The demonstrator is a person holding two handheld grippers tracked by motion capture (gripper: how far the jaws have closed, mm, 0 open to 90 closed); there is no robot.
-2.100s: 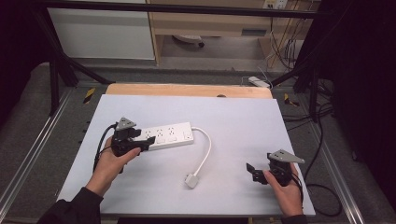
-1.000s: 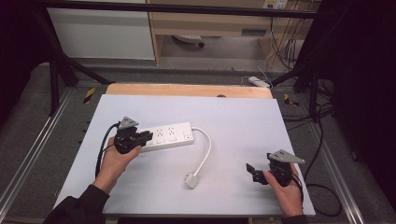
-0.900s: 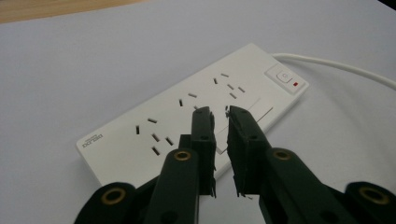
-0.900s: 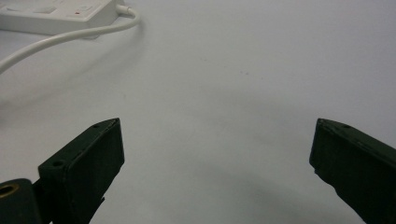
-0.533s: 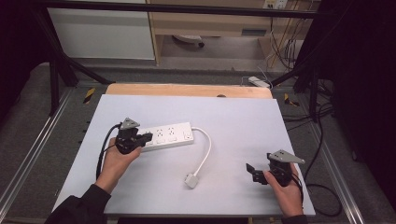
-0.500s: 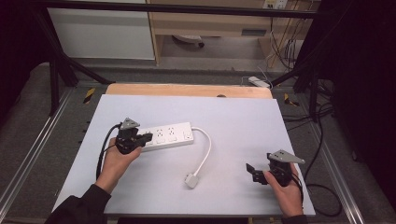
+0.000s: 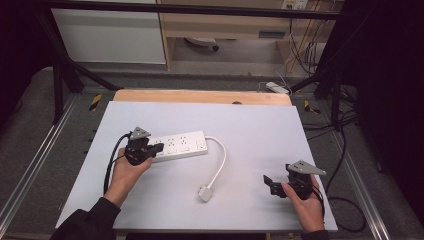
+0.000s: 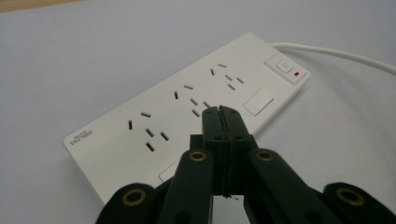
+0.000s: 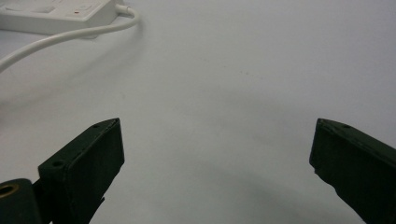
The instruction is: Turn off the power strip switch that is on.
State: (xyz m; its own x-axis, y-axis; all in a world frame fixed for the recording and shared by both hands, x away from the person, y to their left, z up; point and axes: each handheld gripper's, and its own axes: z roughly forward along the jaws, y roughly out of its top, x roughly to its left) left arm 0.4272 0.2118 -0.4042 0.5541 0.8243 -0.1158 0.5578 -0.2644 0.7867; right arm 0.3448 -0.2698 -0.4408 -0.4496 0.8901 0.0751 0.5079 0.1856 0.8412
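Observation:
A white power strip [image 7: 177, 146] lies flat on the white table top [image 7: 260, 130], left of centre. Its white cable [image 7: 220, 165] curves toward me and ends in a plug [image 7: 204, 193]. My left gripper [image 7: 159, 147] is over the strip's left end with its jaws pressed together and nothing between them. In the left gripper view the shut tips [image 8: 223, 112] hover over the strip's [image 8: 187, 102] socket face, close to its near edge. My right gripper [image 7: 270, 185] rests open near the table's front right corner. Between its jaws [image 9: 215, 163] is only bare table, with the cable [image 9: 60, 37] far off.
A wooden strip [image 7: 200, 96] runs along the table's far edge. Metal frame rails [image 7: 35, 165] flank both sides. Dark cables [image 7: 345, 210] trail off the right side to the floor, where a white adapter [image 7: 277, 87] lies behind the table.
The left gripper's jaws, open two seconds ago, have come together over the strip's left end. The right hand, the strip and the cable have not moved.

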